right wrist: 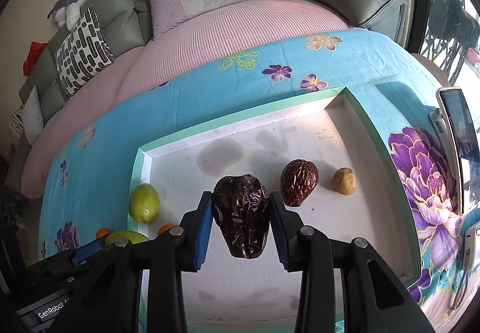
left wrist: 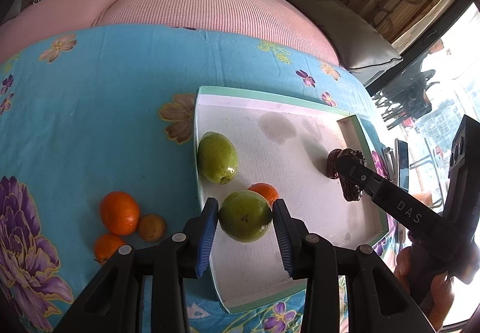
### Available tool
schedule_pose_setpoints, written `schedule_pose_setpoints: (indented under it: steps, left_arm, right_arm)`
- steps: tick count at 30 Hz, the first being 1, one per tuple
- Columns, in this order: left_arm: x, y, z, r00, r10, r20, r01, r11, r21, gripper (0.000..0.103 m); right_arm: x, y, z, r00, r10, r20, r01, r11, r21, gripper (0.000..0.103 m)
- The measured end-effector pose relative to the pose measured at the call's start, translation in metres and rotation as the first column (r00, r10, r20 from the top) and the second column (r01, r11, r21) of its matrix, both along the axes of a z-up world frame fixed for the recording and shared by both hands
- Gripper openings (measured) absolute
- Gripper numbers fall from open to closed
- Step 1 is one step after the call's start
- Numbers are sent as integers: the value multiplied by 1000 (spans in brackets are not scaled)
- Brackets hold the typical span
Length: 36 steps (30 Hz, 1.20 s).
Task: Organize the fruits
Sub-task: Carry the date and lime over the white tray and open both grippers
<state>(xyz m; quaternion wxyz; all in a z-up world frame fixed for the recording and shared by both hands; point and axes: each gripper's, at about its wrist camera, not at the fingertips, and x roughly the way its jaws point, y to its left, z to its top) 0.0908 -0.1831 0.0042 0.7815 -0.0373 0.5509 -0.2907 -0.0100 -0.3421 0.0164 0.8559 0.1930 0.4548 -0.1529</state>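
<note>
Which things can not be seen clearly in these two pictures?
- Left wrist view: small orange in the tray, mostly hidden behind the round green fruit.
- Left wrist view: dark dates, partly covered by the right gripper.
- Right wrist view: the round green fruit, cut off by the left gripper.

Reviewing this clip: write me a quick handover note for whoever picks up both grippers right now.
Left gripper: jaws around a green fruit in the tray; contact unclear.
Right gripper: shut on a dark wrinkled date over the tray.
In tray: second green fruit, one orange, another date, a small tan fruit.
Left: two oranges and a small brownish fruit on the floral cloth beside the tray.
</note>
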Motion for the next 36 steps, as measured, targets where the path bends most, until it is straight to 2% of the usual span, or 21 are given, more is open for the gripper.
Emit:
schedule_pose_setpoints:
  steps: [16,26,36]
  left_arm:
    - [3,-6,-16,1000,2,-30,-1,999,35,39]
    - [2,-8,-15,1000,-3,-28,4,999,32,39]
    - [0,-4,-6,1000,0,-2,0,1000,24,41]
  right_arm:
    - [9,3,-23,997,26,-71,-24,999,27,39]
    - [11,-1,-30,995,14,-98,-11,999,39,39]
    - [8,-4,-26,996,-6,-88,9,1000,30,39]
